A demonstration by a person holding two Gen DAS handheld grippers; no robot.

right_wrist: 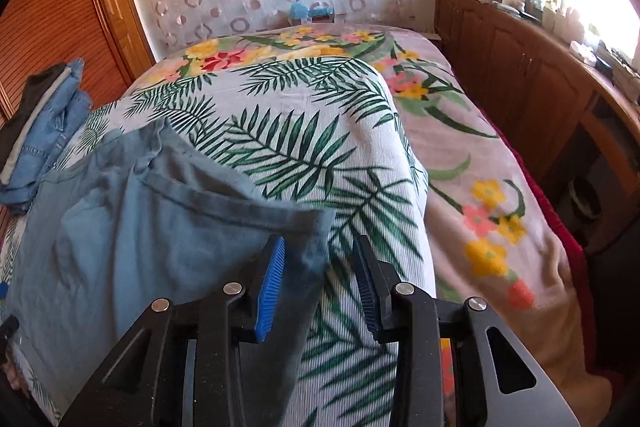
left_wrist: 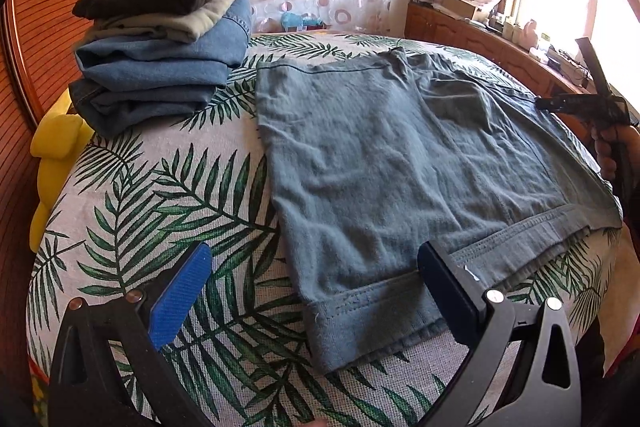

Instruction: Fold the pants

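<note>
Grey-blue pants (left_wrist: 384,171) lie folded flat on the palm-leaf cloth (left_wrist: 160,211). My left gripper (left_wrist: 316,291) is open, its jaws wide apart over the near hem end of the pants, holding nothing. In the right wrist view the pants (right_wrist: 132,227) lie to the left, with the waistband corner reaching between my fingers. My right gripper (right_wrist: 320,283) is open, its blue pads (right_wrist: 270,291) apart around that corner, not clamped. The right gripper also shows in the left wrist view (left_wrist: 580,105) at the pants' far right edge.
A stack of folded jeans and dark garments (left_wrist: 164,39) sits at the back left of the bed. A yellow object (left_wrist: 56,155) lies at the left edge. A wooden cabinet (right_wrist: 520,75) with clutter runs along the right under the window. A floral blanket (right_wrist: 480,195) covers the bed's right side.
</note>
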